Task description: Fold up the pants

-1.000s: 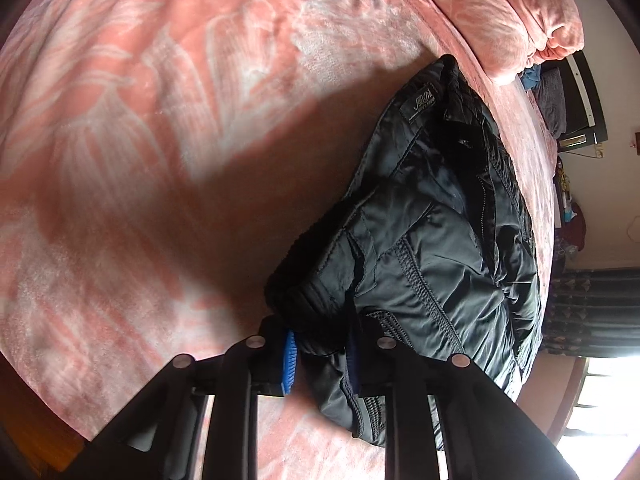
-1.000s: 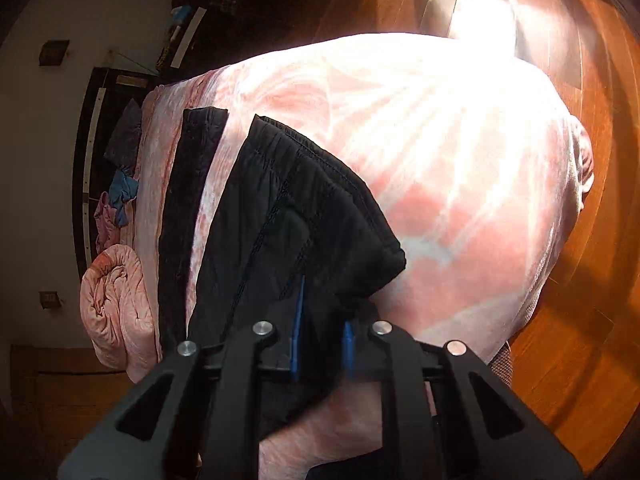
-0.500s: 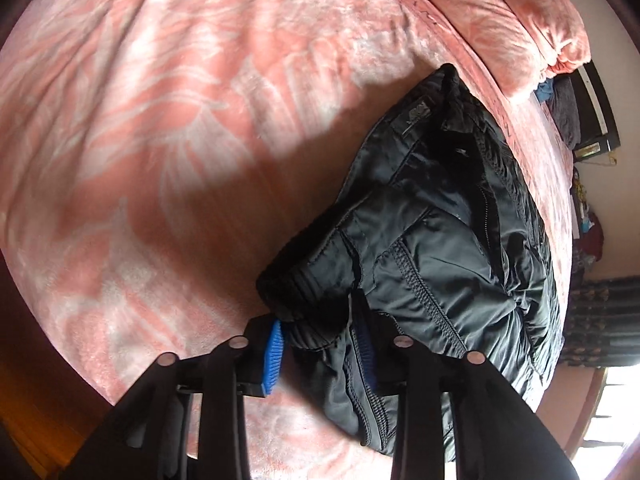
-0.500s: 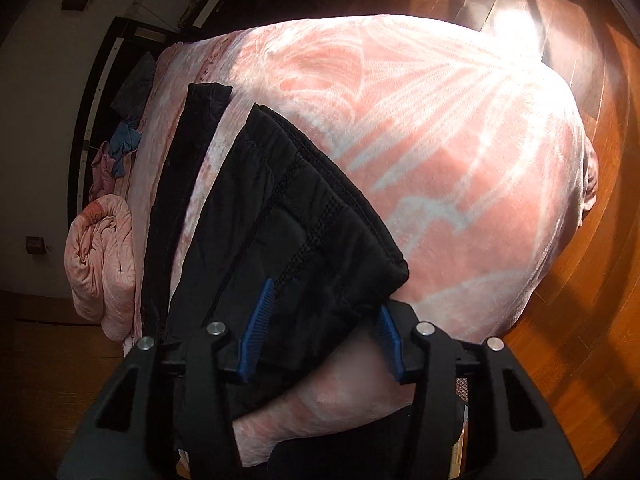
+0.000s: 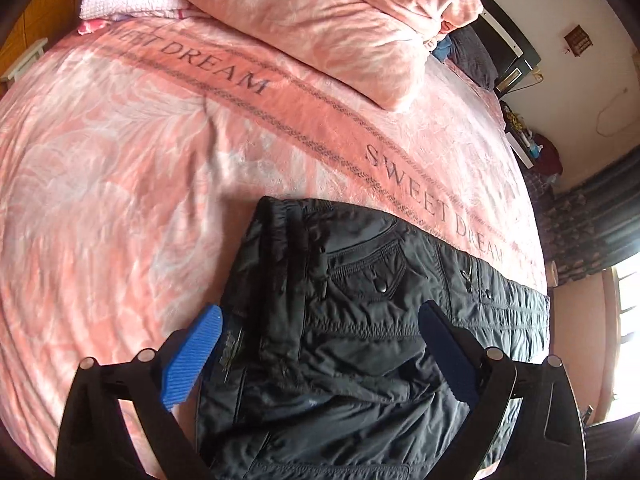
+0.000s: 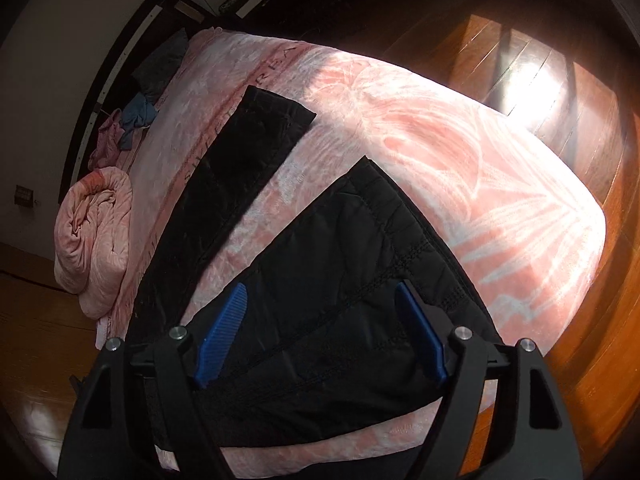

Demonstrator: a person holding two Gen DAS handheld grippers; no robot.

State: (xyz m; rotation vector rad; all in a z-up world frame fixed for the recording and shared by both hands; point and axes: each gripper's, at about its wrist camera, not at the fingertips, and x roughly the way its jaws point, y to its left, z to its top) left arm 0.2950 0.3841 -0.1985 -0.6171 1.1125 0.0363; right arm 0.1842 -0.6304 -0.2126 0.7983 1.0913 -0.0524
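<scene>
Black padded pants lie flat on a pink bedspread, waistband and zip pockets toward the left wrist camera. My left gripper hovers above the waist end, its jaws opening wide, and its blue pads touch no cloth. In the right wrist view the two legs spread apart in a V across the bed. Above the nearer leg, my right gripper has its jaws opening, and the fabric lies loose below its pads.
A rolled pink quilt lies along the head of the bed, with small clothes beside the dark headboard. Wooden floor with bright sun glare borders the bed's foot and side.
Both grippers were shut on the pants and have let go, jaws spreading wide. Both hands lifted and rolled; the pants now lie released on the bed.
</scene>
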